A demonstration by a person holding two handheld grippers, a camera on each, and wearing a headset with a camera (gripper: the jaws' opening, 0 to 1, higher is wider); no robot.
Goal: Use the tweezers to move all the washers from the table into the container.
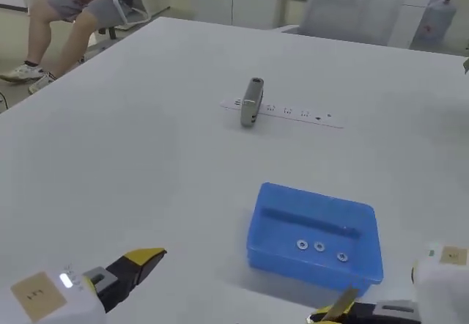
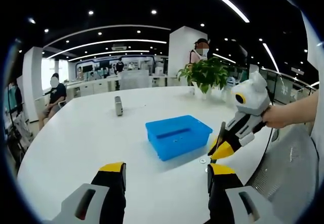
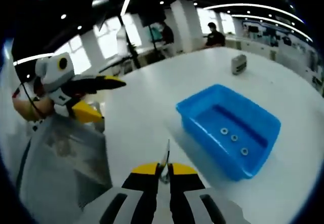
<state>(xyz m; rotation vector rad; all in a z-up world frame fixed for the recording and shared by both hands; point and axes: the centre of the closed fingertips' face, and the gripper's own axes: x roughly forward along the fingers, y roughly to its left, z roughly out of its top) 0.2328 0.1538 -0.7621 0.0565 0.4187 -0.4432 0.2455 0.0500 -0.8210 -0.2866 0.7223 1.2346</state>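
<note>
White desk [image 1: 132, 163] carries blue container [image 1: 311, 264], open-topped, w/ three washers [image 1: 319, 247] lying on its floor. Left gripper [image 2: 167, 169]: jaws released, wide apart, nothing held, low over desk. Right gripper [image 3: 163, 171]: jaws clenched on tweezers [image 3: 165, 158], tips angled down near container's corner. One washer [image 2: 203, 160] lies on desk just beside container, approx. below tweezer tips. Assessment: task mostly done; min. one pickup outstanding.
</note>
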